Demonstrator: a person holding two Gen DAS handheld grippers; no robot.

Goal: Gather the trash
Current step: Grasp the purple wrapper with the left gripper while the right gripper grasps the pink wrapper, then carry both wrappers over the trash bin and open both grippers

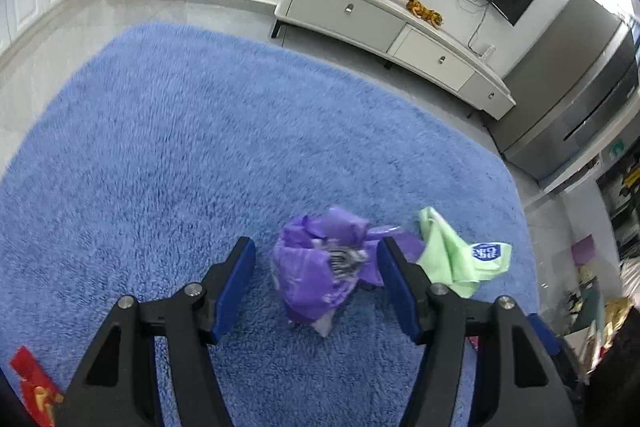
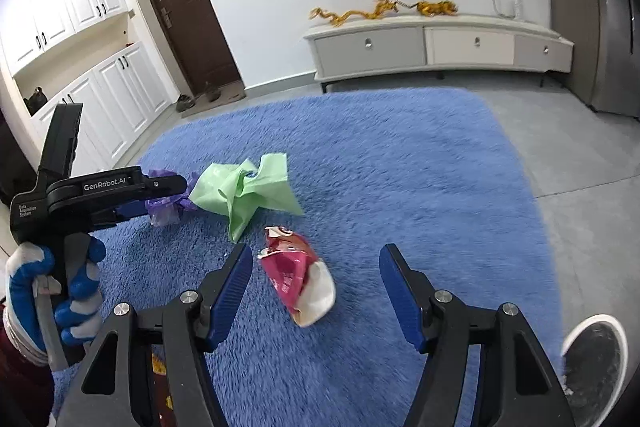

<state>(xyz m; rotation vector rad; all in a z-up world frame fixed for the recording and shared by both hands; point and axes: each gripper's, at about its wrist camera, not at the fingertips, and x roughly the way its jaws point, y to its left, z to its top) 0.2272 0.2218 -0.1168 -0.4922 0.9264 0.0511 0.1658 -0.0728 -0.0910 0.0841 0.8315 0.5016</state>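
Shaggy blue rug point(image 2: 360, 155), crumpled, perhaps plastic, wrappers point(image 2: 298, 273)

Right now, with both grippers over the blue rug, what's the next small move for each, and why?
Probably lower both and close. The left gripper stands open with the purple bag framed between its fingers, not pinched. The right gripper is open over the red-and-white wrapper, which lies loose on the blue rug. The green bag can wait.

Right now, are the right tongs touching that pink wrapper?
Apart. The right wrist view shows blue rug between the open right tongs and the pink wrapper.
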